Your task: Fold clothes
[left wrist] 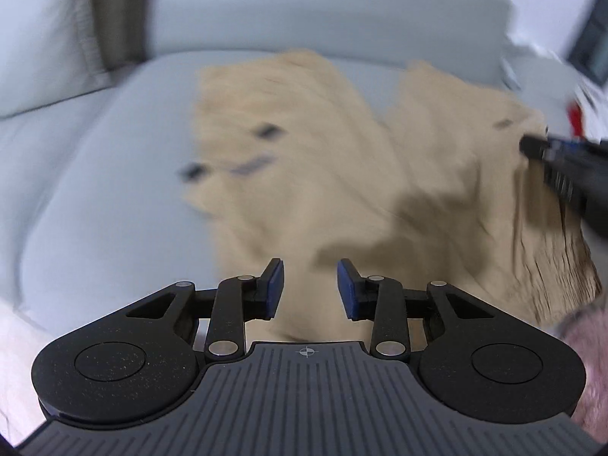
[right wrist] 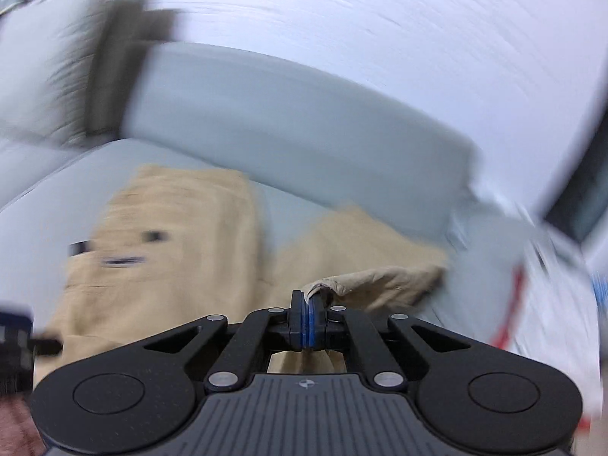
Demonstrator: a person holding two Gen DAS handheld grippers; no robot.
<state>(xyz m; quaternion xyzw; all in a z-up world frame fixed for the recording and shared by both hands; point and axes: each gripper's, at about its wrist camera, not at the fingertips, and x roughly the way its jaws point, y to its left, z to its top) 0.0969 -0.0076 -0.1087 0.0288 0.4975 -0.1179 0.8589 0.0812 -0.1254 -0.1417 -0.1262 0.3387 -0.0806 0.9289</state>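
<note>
A tan pair of trousers point(left wrist: 285, 144) lies spread on the grey-blue sofa seat point(left wrist: 114, 152), both legs pointing toward the backrest, with small dark tags on the left leg. My left gripper point(left wrist: 310, 285) hovers over the near part of the cloth, jaws apart and nothing pinched between the blue pads. In the right wrist view my right gripper point(right wrist: 307, 304) is shut on a lifted edge of the trousers point(right wrist: 380, 281), and cloth hangs down from it. The left view shows the right gripper point(left wrist: 532, 144) at the garment's right side. Both views are motion-blurred.
The sofa backrest point(left wrist: 304, 11) runs across the far side, with a pale cushion point(left wrist: 38, 38) at the left. A red-and-white object point(right wrist: 509, 304) and a dark screen point(left wrist: 592, 38) sit off the sofa's right end. A person's hand point(left wrist: 585, 342) shows at the lower right.
</note>
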